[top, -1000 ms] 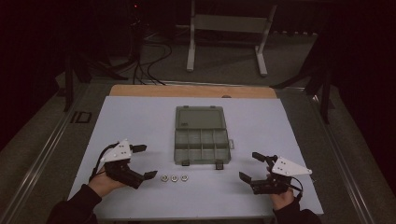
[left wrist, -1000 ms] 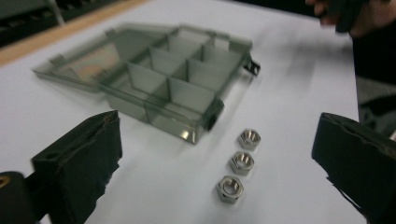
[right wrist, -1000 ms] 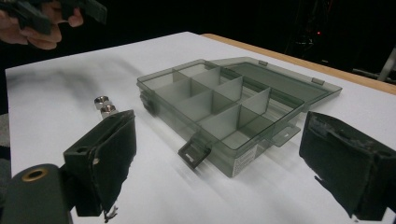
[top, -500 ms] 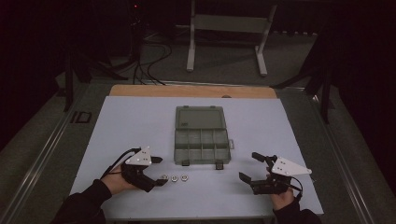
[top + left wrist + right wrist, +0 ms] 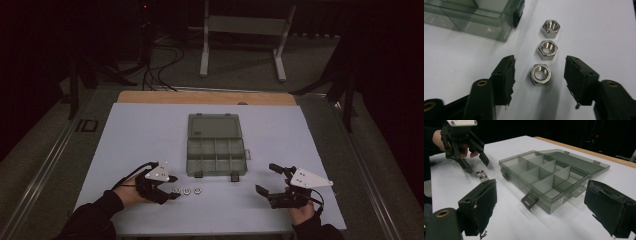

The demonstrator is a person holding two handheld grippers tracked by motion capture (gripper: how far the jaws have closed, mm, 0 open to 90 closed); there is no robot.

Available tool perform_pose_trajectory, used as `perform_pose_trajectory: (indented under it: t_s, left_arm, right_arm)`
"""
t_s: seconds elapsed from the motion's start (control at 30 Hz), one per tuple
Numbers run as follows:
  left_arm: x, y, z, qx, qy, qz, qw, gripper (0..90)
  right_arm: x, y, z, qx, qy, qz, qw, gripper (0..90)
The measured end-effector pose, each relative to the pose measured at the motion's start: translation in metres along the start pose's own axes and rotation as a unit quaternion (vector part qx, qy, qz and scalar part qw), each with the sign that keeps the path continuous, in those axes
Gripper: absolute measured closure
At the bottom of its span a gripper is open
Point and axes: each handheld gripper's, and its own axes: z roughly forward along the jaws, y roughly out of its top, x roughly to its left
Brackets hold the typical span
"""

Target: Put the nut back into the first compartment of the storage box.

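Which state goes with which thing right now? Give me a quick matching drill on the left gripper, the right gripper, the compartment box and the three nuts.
Things:
1. left gripper
2. right gripper
3. compartment box
4. three nuts

States:
A. lid folded back, compartments bare
B. jaws wide apart, nothing between them
C. in a row on the white sheet
D. jaws just closing, nearest nut between them, pads not touching

Pairs: 1-D, 2-B, 3-A, 4-C
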Motion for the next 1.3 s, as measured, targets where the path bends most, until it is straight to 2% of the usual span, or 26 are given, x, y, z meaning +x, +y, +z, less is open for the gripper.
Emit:
perform_pose_trajectory:
  t_s: [0.23, 0.43, 0.47, 0.6, 0.87, 1.13, 1.3]
  left_arm:
    - [0.0, 0.001, 0.007, 0.018, 0.001, 0.019, 0.9996, 55.3]
    - [0.0, 0.001, 0.01, 0.023, -0.004, 0.023, 0.9995, 64.2]
    - [-0.001, 0.001, 0.01, 0.025, -0.004, 0.026, 0.9993, 67.9]
    - [-0.002, 0.002, 0.009, 0.028, -0.001, 0.034, 0.999, 69.4]
    - [0.001, 0.013, -0.008, 0.001, -0.007, 0.013, 0.9999, 69.7]
    - [0.011, 0.034, -0.028, -0.029, 0.016, 0.004, 0.9994, 69.7]
    - [0.023, 0.047, -0.033, -0.023, 0.041, -0.002, 0.9989, 69.7]
  right_arm:
    - [0.0, 0.0, 0.0, 0.001, 0.002, 0.0, 1.0, 11.2]
    - [0.0, 0.0, 0.0, 0.002, 0.001, 0.0, 1.0, 11.2]
    - [0.0, 0.0, 0.0, 0.001, 0.002, 0.0, 1.0, 11.2]
    - [0.0, 0.0, 0.001, 0.002, 0.002, 0.001, 1.0, 11.2]
    - [0.0, 0.0, 0.0, 0.0, 0.001, 0.001, 1.0, 11.2]
    - [-0.001, 0.0, 0.0, 0.0, 0.0, 0.002, 1.0, 11.2]
    - [-0.001, 0.0, 0.0, 0.001, 0.0, 0.002, 1.0, 11.2]
